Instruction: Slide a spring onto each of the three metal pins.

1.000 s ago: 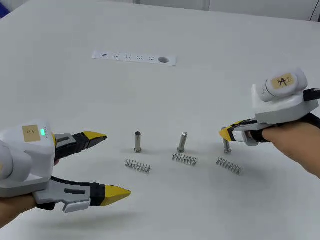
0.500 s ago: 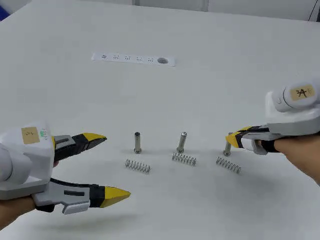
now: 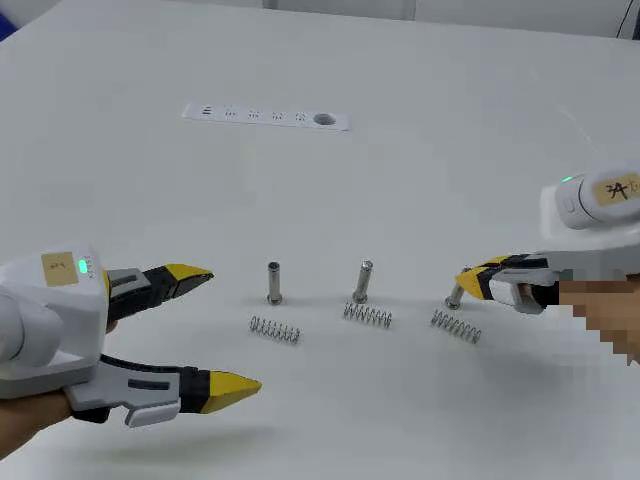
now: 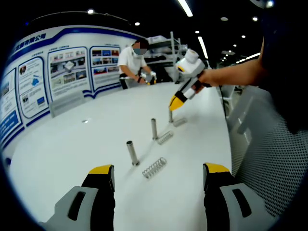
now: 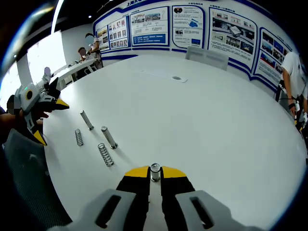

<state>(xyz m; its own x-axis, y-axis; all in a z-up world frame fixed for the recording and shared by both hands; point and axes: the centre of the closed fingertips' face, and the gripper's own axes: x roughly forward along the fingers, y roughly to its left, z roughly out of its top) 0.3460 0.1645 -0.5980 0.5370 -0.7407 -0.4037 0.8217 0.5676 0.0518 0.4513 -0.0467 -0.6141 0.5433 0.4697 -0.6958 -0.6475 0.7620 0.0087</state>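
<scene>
Three metal pins stand in a row on the white table: left pin (image 3: 274, 283), middle pin (image 3: 364, 282), right pin (image 3: 455, 297). In front of each lies a spring: (image 3: 275, 330), (image 3: 368, 316), (image 3: 456, 326). My right gripper (image 3: 468, 279) is shut on the top of the right pin (image 5: 155, 169), which leans slightly. My left gripper (image 3: 227, 329) hovers wide open to the left of the row, holding nothing. Seen from the left gripper (image 4: 158, 171), the nearest pin (image 4: 131, 153) and its spring (image 4: 154, 167) lie just ahead, with the right gripper (image 4: 175, 102) farther along the row.
A white power strip (image 3: 268, 116) is set into the table behind the pins. The near table edge (image 4: 226, 144) runs beside a grey mesh surface. A person in a white shirt (image 4: 132, 62) works at the far end of the table.
The right gripper has dropped a little and drifted to the right while staying at the right pin's top. The left gripper has held its place, open.
</scene>
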